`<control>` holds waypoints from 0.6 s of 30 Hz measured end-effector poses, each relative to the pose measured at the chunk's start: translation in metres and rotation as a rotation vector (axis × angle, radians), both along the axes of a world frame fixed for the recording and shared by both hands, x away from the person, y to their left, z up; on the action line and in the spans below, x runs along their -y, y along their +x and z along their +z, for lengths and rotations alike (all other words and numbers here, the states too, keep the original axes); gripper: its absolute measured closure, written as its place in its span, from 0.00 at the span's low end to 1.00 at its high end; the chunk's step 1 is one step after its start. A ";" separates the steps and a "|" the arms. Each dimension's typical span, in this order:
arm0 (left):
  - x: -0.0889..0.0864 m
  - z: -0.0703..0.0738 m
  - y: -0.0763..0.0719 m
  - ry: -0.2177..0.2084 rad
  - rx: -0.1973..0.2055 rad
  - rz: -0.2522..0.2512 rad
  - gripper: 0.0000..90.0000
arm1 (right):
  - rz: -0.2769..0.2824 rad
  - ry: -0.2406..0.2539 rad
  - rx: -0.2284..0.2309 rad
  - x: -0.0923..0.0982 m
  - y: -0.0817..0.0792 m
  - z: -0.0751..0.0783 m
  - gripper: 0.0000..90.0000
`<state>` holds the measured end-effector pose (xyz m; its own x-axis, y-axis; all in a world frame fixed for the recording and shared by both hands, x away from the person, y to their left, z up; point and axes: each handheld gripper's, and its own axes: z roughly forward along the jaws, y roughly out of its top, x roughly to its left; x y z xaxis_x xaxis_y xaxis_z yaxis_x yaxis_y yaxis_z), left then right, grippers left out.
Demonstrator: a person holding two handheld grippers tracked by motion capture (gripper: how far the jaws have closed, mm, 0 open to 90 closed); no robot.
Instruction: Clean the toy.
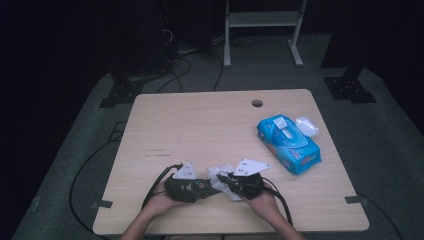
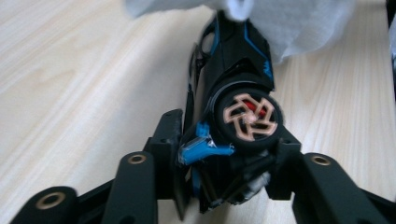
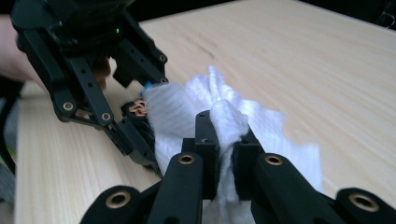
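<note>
So up top, both grippers sat close together at the near edge of the table [image 1: 200,120], the left gripper [image 1: 200,187] and right gripper [image 1: 226,182] pointing at each other with a crumpled white wipe [image 1: 220,175] between them, but from there you couldn't really make out what the left one had. Its own view sorted that out: the left gripper [image 2: 229,151] was clamped on a black toy car [image 2: 233,70] with blue trim, a copper-spoked wheel [image 2: 248,116] right between the jaws, and the wipe [image 2: 299,23] draped over the far end of the car. The right gripper view showed the other half: the right gripper [image 3: 226,149] was pinched tight on a fold of the wipe [image 3: 187,112], which was pressed against the car [image 3: 137,128] held by the left gripper [image 3: 135,100]. Only the high view had the blue wipes pack [image 1: 289,142], well off to the right with its lid flipped open and a white mouse-looking thing [image 1: 307,125] just beside it.
</note>
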<state>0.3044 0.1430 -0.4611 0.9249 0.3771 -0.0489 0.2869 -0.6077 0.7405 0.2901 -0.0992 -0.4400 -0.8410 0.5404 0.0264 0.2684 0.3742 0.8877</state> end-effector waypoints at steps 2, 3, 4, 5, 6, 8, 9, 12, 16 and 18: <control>0.000 0.000 0.000 0.003 0.001 -0.001 0.64 | -0.003 0.001 0.004 -0.001 0.000 0.000 0.93; 0.000 0.001 -0.001 0.008 0.004 -0.003 0.64 | -0.003 0.000 0.004 -0.001 0.000 0.000 0.93; 0.001 0.001 0.000 0.013 0.006 -0.003 0.64 | 0.000 0.003 -0.001 0.000 0.001 0.000 0.93; 0.001 0.002 0.000 0.020 0.010 -0.003 0.63 | 0.000 0.004 -0.001 0.000 0.001 0.000 0.93; 0.003 0.003 0.000 0.017 0.015 0.001 0.62 | 0.000 0.002 -0.003 -0.001 0.000 0.000 0.93; 0.007 0.006 0.000 0.025 0.025 -0.005 0.58 | 0.007 0.004 -0.006 -0.002 -0.001 0.000 0.93; 0.009 0.007 0.000 0.035 0.035 -0.011 0.58 | 0.010 0.005 -0.008 -0.002 -0.001 0.000 0.93; 0.012 0.008 0.000 0.059 0.049 -0.013 0.63 | 0.006 -0.004 -0.005 0.000 -0.001 0.001 0.93; 0.010 0.009 0.000 0.061 0.055 -0.010 0.63 | -0.049 -0.034 0.024 0.019 0.003 0.004 0.93; 0.009 0.009 0.001 0.063 0.053 -0.013 0.63 | -0.080 -0.016 0.003 0.033 0.007 0.003 0.93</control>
